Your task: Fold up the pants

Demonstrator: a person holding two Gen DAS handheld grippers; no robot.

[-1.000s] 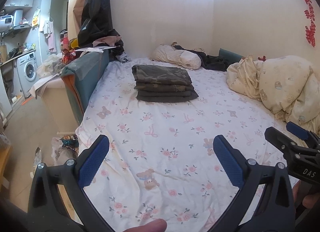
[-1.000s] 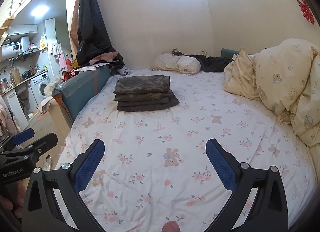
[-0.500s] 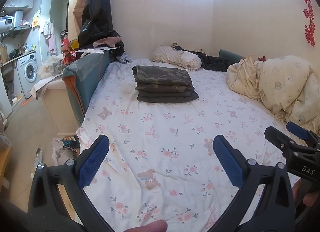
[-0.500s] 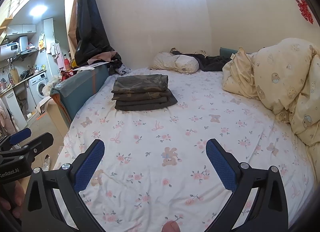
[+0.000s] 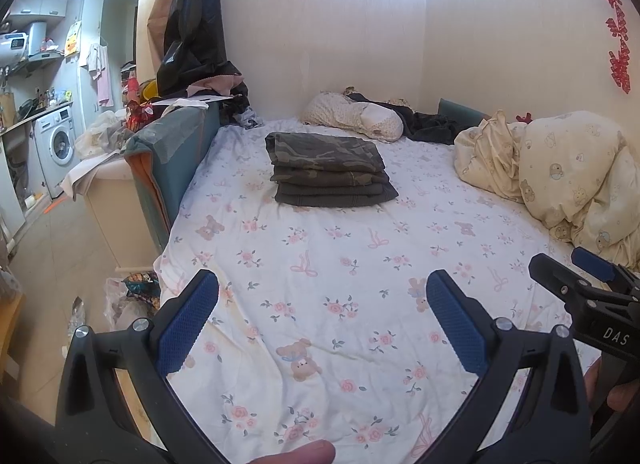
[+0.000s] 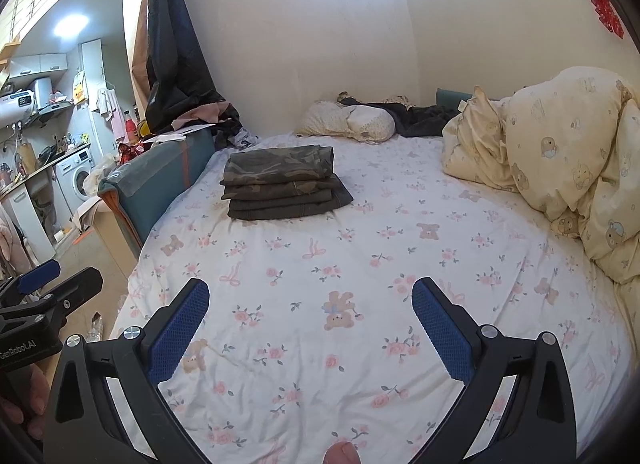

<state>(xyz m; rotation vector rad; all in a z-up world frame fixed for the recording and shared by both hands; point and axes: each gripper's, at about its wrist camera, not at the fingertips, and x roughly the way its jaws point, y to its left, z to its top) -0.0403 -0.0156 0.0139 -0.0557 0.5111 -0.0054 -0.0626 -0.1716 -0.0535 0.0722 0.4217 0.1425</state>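
Observation:
A neat stack of folded pants point(image 5: 330, 168), camouflage on top and dark grey below, lies on the far left part of the bed point(image 5: 340, 264); it also shows in the right wrist view point(image 6: 282, 184). My left gripper point(image 5: 322, 320) is open and empty, held above the near part of the flowered sheet, well short of the stack. My right gripper point(image 6: 310, 324) is open and empty too, beside the left one. Each gripper shows at the edge of the other's view: the right one point(image 5: 576, 284), the left one point(image 6: 52, 284).
A cream duvet point(image 5: 560, 172) is bunched along the bed's right side. A pillow point(image 5: 356, 120) and dark clothes point(image 5: 432, 124) lie at the head by the wall. A teal bed end point(image 5: 168, 152) borders the left, with floor, bags and a washing machine point(image 5: 56, 144) beyond.
Both grippers have drifted slightly, so the stack sits a little lower in the left view and further left in the right view. Both stay open and empty.

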